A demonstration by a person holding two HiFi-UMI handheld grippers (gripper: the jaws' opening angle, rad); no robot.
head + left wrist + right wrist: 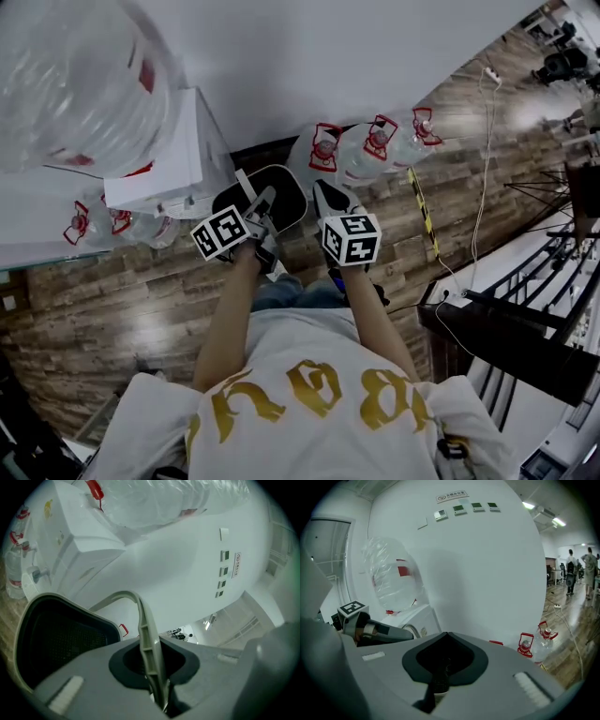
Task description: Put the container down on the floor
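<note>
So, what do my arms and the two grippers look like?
The left gripper and right gripper have grey tongs, each carrying a white cube with black square markers. The arms are bare below the short sleeves of a white T-shirt with gold lettering.

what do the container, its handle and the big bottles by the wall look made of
The container looks like moulded plastic: dark, matte, mesh-textured walls under a smooth pale rim. Its handle seems rigid pale grey plastic, with moulded ribs along its edge. The bottles look like clear glossy plastic, see-through with bright highlights and red fittings.
</note>
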